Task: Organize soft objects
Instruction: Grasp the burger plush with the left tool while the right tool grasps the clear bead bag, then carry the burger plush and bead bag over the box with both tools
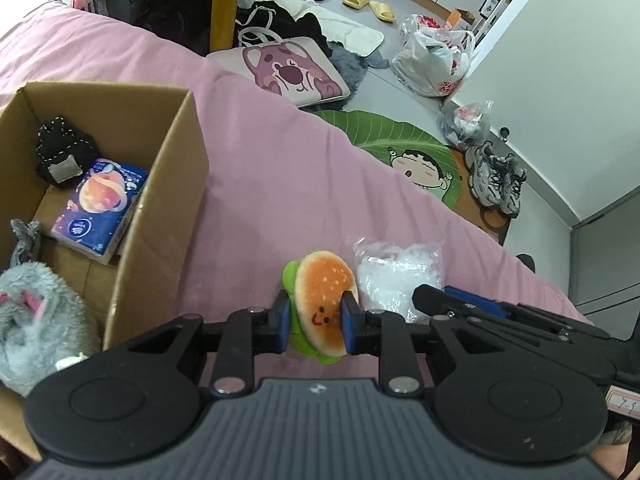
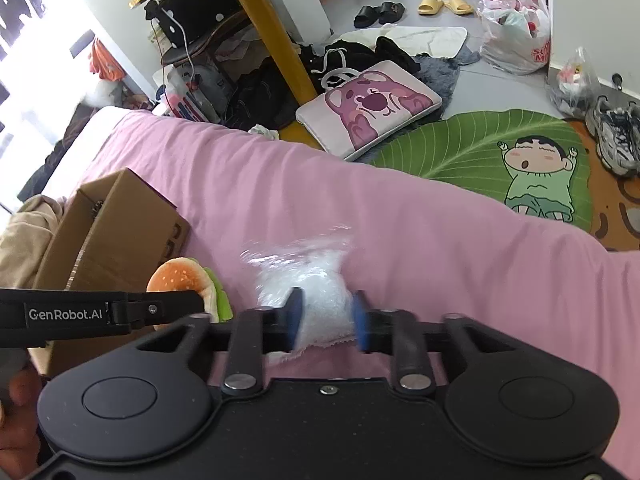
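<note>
A burger plush (image 1: 324, 280) with an orange bun, green lettuce and a smiling face sits between the blue pads of my left gripper (image 1: 316, 312), which is shut on it just above the pink bedspread (image 1: 260, 168). To its right lies a clear plastic bag (image 1: 396, 276) of white filling. My right gripper (image 2: 328, 308) is shut on that bag (image 2: 304, 272), which looks blurred. The burger (image 2: 180, 276) also shows at the left of the right wrist view, partly hidden by the left gripper's black arm. An open cardboard box (image 1: 176, 184) stands on the bed left of the burger.
Inside the box are a black knitted item (image 1: 60, 152), a blue tissue pack (image 1: 100, 208) and a grey plush (image 1: 36, 312). Past the bed's edge, the floor holds a pink bear bag (image 1: 288, 72), a green leaf rug (image 1: 400, 144), sneakers (image 1: 496, 180), plastic bags and a yellow post (image 1: 226, 4).
</note>
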